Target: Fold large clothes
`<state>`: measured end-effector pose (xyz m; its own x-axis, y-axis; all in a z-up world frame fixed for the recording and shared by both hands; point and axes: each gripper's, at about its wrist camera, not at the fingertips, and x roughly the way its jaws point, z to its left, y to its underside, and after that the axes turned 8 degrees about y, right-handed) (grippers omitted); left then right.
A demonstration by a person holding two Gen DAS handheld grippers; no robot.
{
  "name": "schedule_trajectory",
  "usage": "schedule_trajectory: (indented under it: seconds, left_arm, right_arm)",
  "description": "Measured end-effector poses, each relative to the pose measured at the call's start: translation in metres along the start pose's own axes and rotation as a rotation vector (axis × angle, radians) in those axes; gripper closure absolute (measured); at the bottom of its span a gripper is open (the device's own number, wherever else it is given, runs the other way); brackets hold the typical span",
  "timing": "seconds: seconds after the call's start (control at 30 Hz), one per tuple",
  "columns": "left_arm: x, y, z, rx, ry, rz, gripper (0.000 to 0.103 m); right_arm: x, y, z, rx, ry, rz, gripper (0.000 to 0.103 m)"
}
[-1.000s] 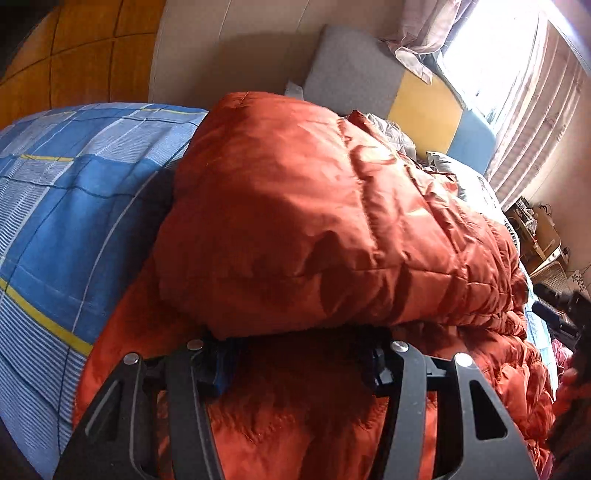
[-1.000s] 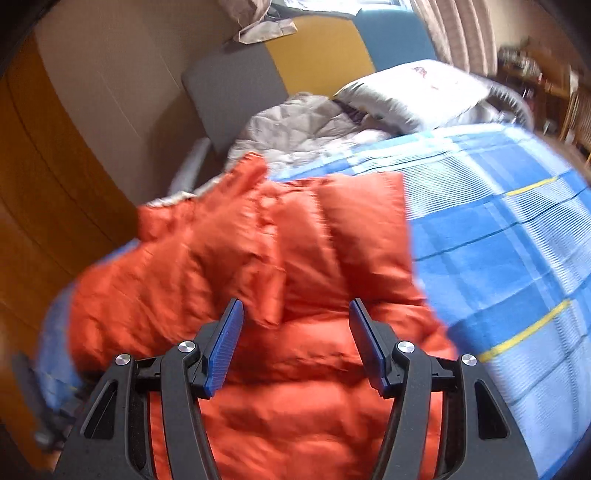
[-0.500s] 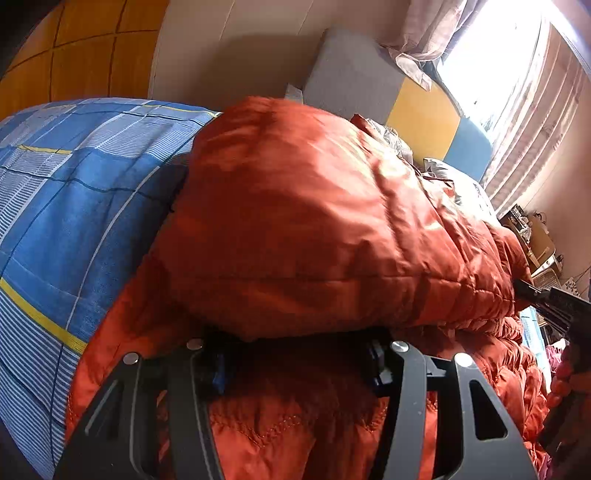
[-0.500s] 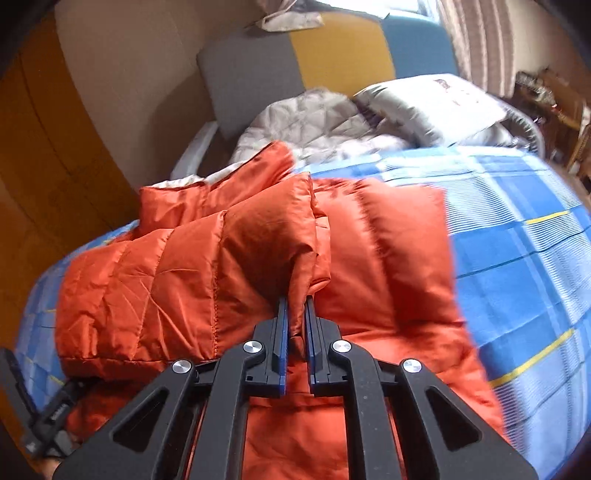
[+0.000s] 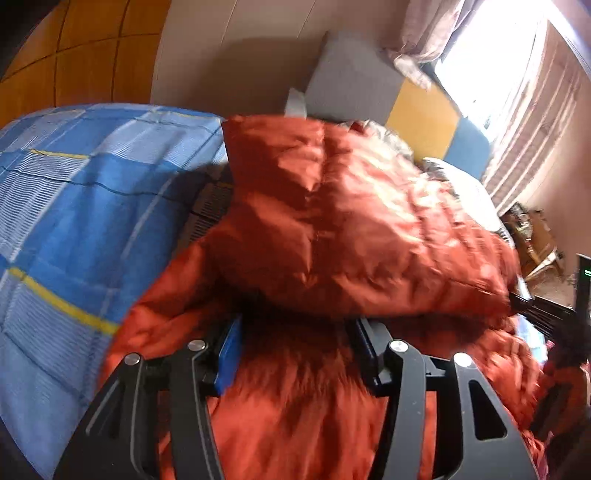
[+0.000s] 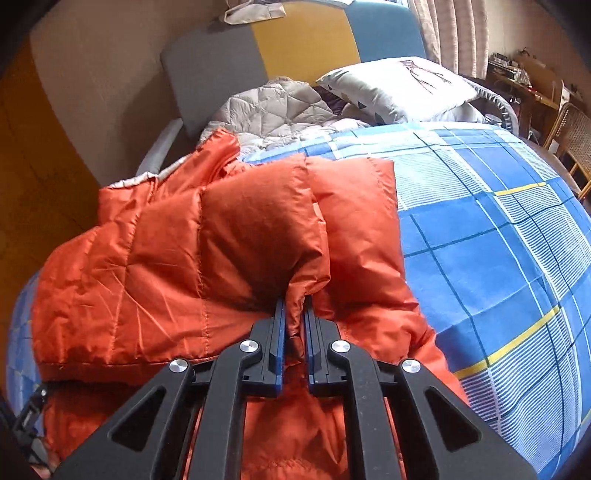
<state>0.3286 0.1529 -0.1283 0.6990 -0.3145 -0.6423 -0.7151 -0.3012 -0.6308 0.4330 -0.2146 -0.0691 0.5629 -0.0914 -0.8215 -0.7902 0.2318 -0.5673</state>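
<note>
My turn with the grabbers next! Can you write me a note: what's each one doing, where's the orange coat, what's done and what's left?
Right gripper: fingers pinch a fold of the orange puffer jacket, and they are easing open.
Left gripper: fingers half open under a lifted flap of the jacket; whether they grip it is hidden.
The jacket lies on the blue checked bedspread, near the grey quilt and pillow.
Done: one part is folded over the body.
Left: lay the flaps flat, then probably fold again.

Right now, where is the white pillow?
In the right wrist view, the white pillow lies upper right at the bed's head, against the blue headboard panel, beside the grey quilt.
</note>
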Motion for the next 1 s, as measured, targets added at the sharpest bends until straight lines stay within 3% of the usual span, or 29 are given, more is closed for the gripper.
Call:
schedule_trajectory:
  seconds: [0.07, 0.13, 0.33, 0.5, 0.63, 0.83, 1.0]
  left_arm:
    - [-0.026, -0.001, -0.001, 0.022, 0.005, -0.057, 0.051]
    - [-0.041, -0.009, -0.002, 0.020, 0.021, -0.097, 0.051]
    - [-0.040, -0.049, -0.018, 0.010, 0.056, -0.156, 0.045]
    - [-0.007, -0.071, -0.051, 0.034, 0.046, -0.134, 0.035]
    - [0.027, -0.079, -0.062, 0.049, 0.022, -0.085, 0.035]
    - [0.061, -0.072, -0.034, 0.086, -0.088, -0.012, 0.040]
    - [0.055, -0.069, 0.007, 0.030, -0.146, -0.006, 0.040]
  right_arm:
    - [-0.009, -0.002, -0.003, 0.001, 0.001, -0.030, 0.055]
    - [-0.023, -0.004, -0.001, -0.009, 0.017, -0.088, 0.049]
    - [-0.042, -0.013, 0.021, -0.026, -0.031, -0.152, 0.049]
    - [-0.032, -0.023, 0.050, -0.073, -0.029, -0.156, 0.049]
    - [-0.016, -0.029, 0.059, -0.084, -0.015, -0.139, 0.049]
    - [0.005, -0.020, 0.058, -0.102, -0.025, -0.103, 0.049]
    - [0.014, -0.011, 0.075, -0.134, -0.057, -0.096, 0.049]
